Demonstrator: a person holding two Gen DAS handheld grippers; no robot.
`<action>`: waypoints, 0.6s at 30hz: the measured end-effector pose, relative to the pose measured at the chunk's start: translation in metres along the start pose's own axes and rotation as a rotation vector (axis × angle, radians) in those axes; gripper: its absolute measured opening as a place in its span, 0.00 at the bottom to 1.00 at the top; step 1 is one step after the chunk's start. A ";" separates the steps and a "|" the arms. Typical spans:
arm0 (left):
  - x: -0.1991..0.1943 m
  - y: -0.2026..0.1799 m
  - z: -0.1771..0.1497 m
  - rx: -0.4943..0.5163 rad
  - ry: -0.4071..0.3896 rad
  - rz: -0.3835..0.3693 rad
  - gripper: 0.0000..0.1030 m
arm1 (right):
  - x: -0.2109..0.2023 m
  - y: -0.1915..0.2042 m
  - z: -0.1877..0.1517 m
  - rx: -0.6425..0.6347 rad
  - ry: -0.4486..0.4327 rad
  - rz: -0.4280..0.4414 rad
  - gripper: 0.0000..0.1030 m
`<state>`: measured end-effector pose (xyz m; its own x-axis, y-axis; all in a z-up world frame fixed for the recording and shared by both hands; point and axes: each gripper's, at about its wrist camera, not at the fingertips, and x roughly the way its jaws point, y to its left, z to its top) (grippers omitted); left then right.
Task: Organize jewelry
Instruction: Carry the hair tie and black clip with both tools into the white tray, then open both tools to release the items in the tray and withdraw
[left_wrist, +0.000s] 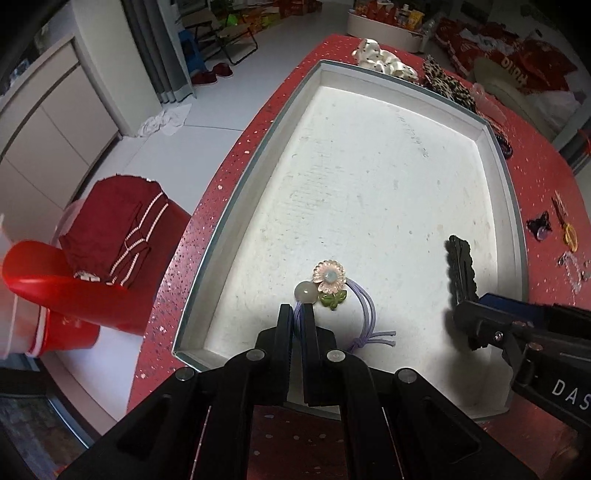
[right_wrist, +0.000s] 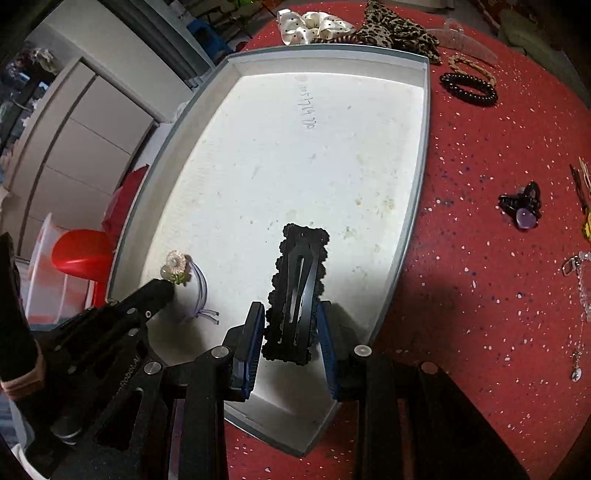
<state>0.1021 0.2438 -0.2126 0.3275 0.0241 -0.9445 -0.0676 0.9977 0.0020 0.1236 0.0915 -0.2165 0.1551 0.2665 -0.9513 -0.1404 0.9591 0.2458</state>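
Here, 2 pieces are being set down inside the white tray (right_wrist: 421, 155) on the red speckled table (right_wrist: 480, 258) — the step in hand is judged to be placement, with release to follow. The left gripper (left_wrist: 298, 314) is clenched on the lilac elastic of the flower hair tie (left_wrist: 330, 277); the cord is pinched between the fingertips, while the flower, leaf and pale bead lie just beyond the tips on the tray floor and the knotted loop trails off to the right side of the jaws. The right gripper (right_wrist: 291, 325) is closed on the black scalloped hair clip (right_wrist: 297, 291), gripped by its long edges at the near end, the far end projecting forward past the blue pads (right_wrist: 251, 343) and apparently lifted or tilted above the floor — contact cannot be confirmed. To do the step well, each piece should be lowered until it rests flat before the jaws are eased apart, so nothing springs or flips; the 2 pieces should be kept well apart, and the grippers drawn straight back so the elastic is not snagged. More items remain outside the tray: a black coil tie (right_wrist: 469, 90), a purple-stone claw clip (right_wrist: 522, 206), scrunchies (right_wrist: 314, 24) at the far rim.
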 end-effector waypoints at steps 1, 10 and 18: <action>0.000 -0.001 0.001 0.003 0.004 0.001 0.05 | 0.002 0.001 0.002 0.002 0.002 0.000 0.31; -0.001 0.003 0.002 -0.013 0.030 -0.013 0.05 | 0.000 0.011 0.007 0.013 0.009 0.044 0.44; -0.026 0.003 0.003 -0.025 -0.069 -0.011 0.99 | -0.042 0.003 0.008 0.040 -0.080 0.079 0.50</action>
<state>0.0964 0.2464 -0.1873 0.3924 0.0183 -0.9196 -0.0870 0.9961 -0.0173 0.1245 0.0839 -0.1747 0.2232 0.3470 -0.9109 -0.1164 0.9373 0.3285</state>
